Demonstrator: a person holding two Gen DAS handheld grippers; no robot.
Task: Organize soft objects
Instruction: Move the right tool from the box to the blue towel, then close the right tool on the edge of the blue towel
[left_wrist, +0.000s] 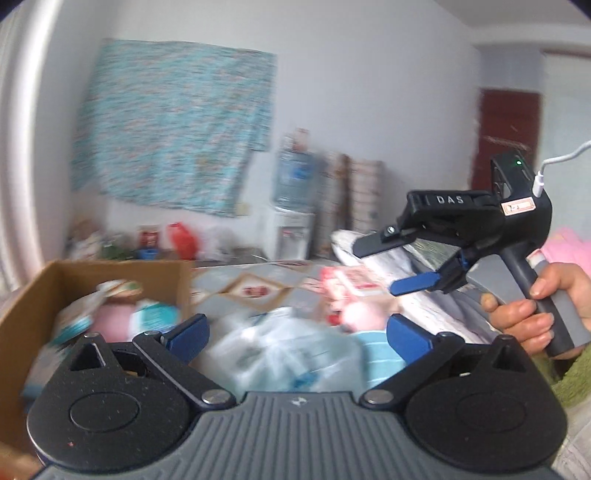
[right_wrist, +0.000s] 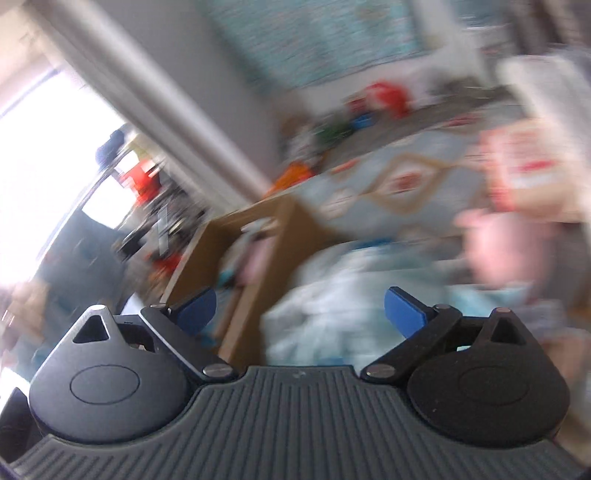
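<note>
The box (left_wrist: 44, 291) sits at the bed's left edge and already holds several soft things: a pink one (left_wrist: 110, 321), a teal-and-white pack (left_wrist: 155, 315) and others too blurred to name. So part of the sorting looks done. Left on the bed (left_wrist: 255, 286), just right of the box, are a clear bag (left_wrist: 280, 350), a pale pink lump (left_wrist: 364, 317) and a red-and-white pack (left_wrist: 351, 282).

The left gripper (left_wrist: 295, 332) hangs above the bag, jaws wide apart, nothing between them. The right gripper (left_wrist: 391, 262), held in a hand (left_wrist: 532, 314) over the bed's right side, also has its jaws spread and empty. Judging by this, the next piece is yet to be picked.
</note>
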